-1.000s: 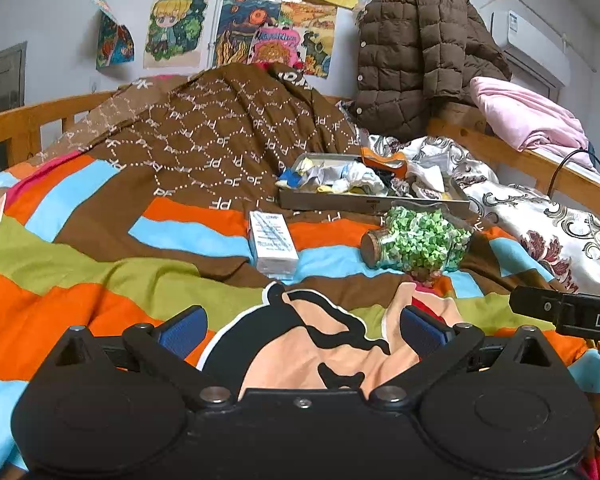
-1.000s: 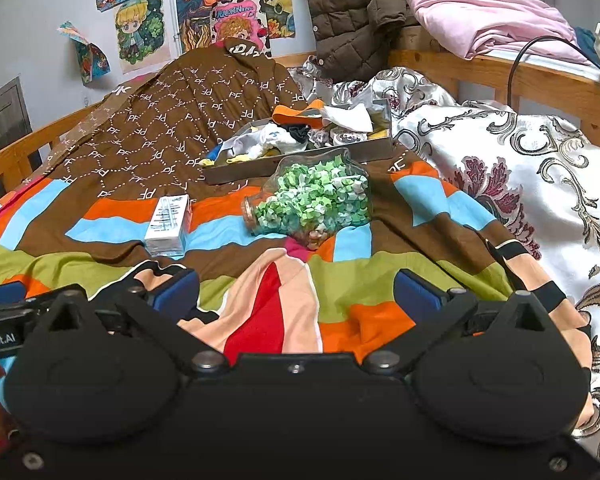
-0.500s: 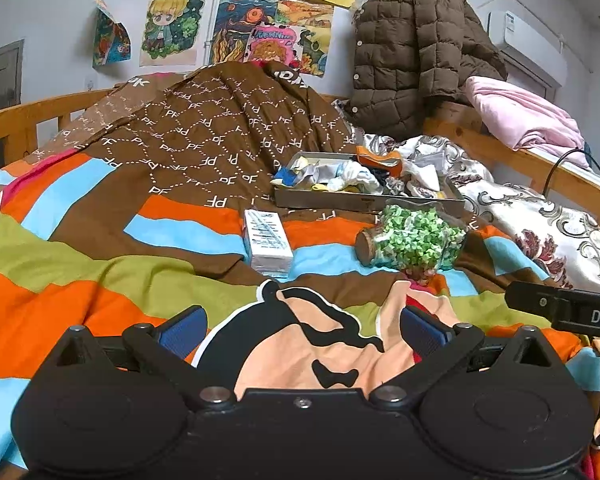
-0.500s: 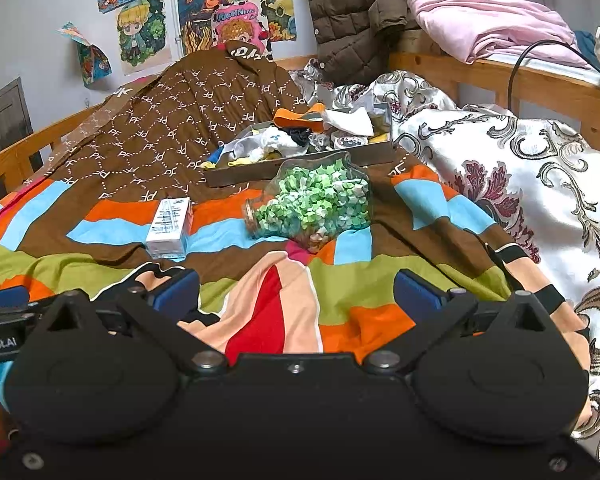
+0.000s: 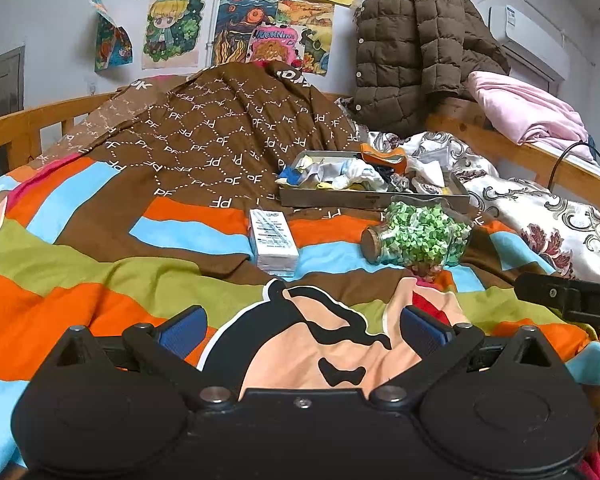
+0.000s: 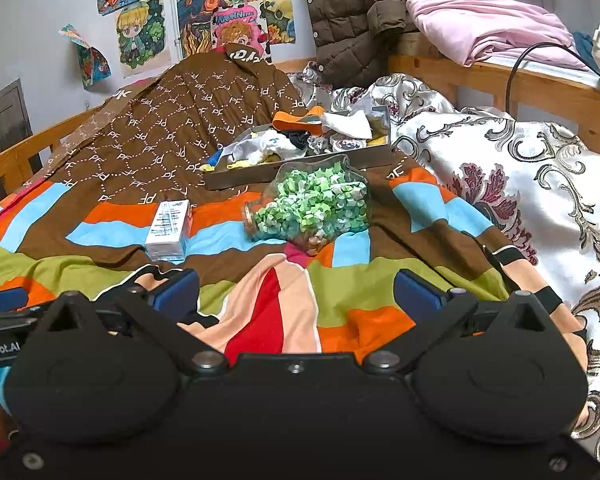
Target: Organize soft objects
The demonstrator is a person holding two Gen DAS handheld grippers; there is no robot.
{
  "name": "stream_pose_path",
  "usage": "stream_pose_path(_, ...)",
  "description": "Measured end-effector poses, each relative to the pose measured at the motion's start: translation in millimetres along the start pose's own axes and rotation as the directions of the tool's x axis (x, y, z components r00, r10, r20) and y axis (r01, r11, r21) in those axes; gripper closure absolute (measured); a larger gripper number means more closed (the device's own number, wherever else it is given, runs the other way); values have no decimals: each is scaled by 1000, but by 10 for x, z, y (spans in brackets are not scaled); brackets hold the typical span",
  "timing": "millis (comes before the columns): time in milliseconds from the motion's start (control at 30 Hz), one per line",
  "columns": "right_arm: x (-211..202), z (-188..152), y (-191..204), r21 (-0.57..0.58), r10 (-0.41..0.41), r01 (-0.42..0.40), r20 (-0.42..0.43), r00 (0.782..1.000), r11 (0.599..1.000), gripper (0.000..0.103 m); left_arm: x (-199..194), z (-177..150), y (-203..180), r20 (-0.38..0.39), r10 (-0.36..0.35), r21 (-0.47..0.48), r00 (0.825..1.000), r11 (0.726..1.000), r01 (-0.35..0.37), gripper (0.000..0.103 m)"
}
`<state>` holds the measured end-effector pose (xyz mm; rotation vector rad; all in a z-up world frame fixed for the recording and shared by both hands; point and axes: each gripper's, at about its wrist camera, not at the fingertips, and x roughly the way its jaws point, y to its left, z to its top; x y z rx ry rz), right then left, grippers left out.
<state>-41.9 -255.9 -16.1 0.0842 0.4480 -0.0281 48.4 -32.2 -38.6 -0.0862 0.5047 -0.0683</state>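
Observation:
A grey metal tray point(image 5: 374, 201) point(image 6: 260, 174) lies on the bed, heaped with socks and small cloth pieces, an orange one point(image 5: 382, 156) point(image 6: 296, 118) at its back. In front of it a glass jar of green paper stars point(image 5: 418, 236) point(image 6: 312, 206) lies on its side. A white tissue pack point(image 5: 272, 240) point(image 6: 169, 230) rests to its left. My left gripper point(image 5: 302, 328) hovers open over the colourful quilt, well short of the pack. My right gripper point(image 6: 296, 288) is open too, short of the jar, with nothing between its fingers.
A brown patterned blanket point(image 5: 220, 140) is mounded at the back. A white floral quilt point(image 6: 520, 184) is bunched on the right. A brown puffer jacket point(image 5: 420, 48) and pink bedding point(image 6: 480, 28) hang over the wooden rail. The other gripper's body point(image 5: 568, 300) juts in from the right.
Both grippers have pulled back slightly and tilted up, so the tray, jar and pack sit a bit farther away. Both stay open. Nothing on the bed has moved.

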Motion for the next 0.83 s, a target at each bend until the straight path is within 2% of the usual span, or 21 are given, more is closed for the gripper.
stream_pose_path(833, 3, -11, 54, -2, -15, 15, -5, 1000, 1000, 1, -26, 5, -17, 6, -4, -13, 1000, 1000, 4, 1)
